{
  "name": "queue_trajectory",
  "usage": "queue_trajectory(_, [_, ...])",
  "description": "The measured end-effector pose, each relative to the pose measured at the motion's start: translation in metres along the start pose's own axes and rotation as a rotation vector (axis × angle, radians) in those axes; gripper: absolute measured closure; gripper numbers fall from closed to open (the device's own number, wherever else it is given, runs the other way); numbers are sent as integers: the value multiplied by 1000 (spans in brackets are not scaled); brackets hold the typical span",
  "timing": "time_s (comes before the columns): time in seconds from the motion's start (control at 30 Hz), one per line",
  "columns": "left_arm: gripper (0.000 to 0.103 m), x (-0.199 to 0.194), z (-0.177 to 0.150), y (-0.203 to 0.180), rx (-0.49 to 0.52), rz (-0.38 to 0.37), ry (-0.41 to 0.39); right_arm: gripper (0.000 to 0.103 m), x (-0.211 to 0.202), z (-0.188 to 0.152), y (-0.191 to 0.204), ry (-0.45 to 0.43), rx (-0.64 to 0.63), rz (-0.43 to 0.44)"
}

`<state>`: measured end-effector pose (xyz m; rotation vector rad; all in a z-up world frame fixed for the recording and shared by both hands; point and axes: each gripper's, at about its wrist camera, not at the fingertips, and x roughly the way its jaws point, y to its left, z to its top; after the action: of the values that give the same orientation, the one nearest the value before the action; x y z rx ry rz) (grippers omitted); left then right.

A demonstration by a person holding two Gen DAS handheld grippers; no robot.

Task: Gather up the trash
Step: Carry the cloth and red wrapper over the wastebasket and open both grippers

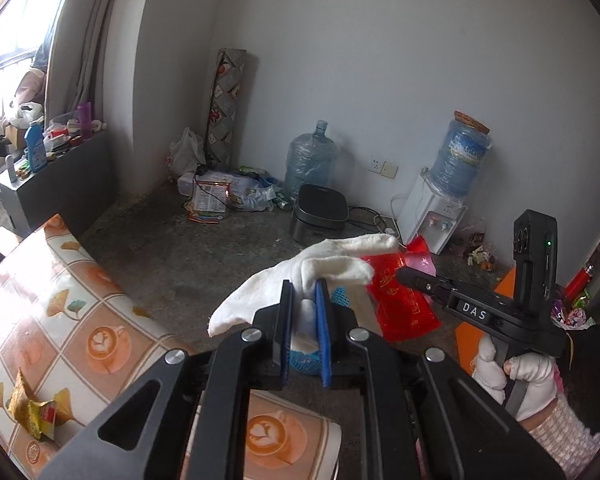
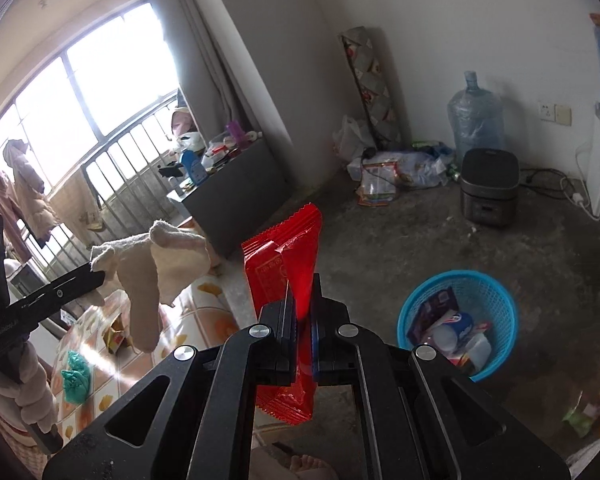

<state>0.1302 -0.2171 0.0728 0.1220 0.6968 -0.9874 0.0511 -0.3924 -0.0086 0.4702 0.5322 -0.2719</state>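
Two hand-held grippers loaded: left hand-held gripper (image 1: 305,308) clamps a white cloth (image 1: 300,280) at frame centre, right hand-held gripper (image 2: 302,308) clamps a red wrapper (image 2: 286,276). Blue trash basket (image 2: 496,300) sits lower right on the concrete floor (image 2: 400,232). Surface (image 1: 60,300) with patterned cover at lower left carries a crumpled yellow wrapper (image 1: 32,408).
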Motion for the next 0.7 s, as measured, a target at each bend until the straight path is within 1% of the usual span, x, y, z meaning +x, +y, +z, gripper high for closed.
queue_trajectory(0.1, [92, 40, 8, -23, 18, -64, 56, 99, 4, 6, -31, 6, 69, -90])
queue_trajectory(0.2, [92, 85, 15, -43, 22, -131, 117, 99, 15, 7, -62, 36, 157, -181])
queue_trajectory(0.3, [92, 133, 17, -63, 28, -178, 194, 99, 29, 4, -89, 65, 232, -251])
queue_trajectory(0.43, [92, 193, 12, -81, 36, -197, 289, 99, 47, 0, -120, 91, 290, -329])
queue_trajectory(0.6, [92, 263, 4, -88, 0, -240, 382, 98, 73, -4, -154, 118, 356, -374])
queue_trajectory(0.63, [86, 276, 1, -89, -4, -251, 400, 98, 79, -5, -161, 122, 369, -381])
queue_trajectory(0.67, [75, 290, -2, -89, -14, -259, 419, 96, 86, -8, -167, 131, 381, -378])
queue_trajectory(0.7, [67, 302, -6, -87, -33, -259, 435, 92, 95, -11, -173, 148, 390, -368])
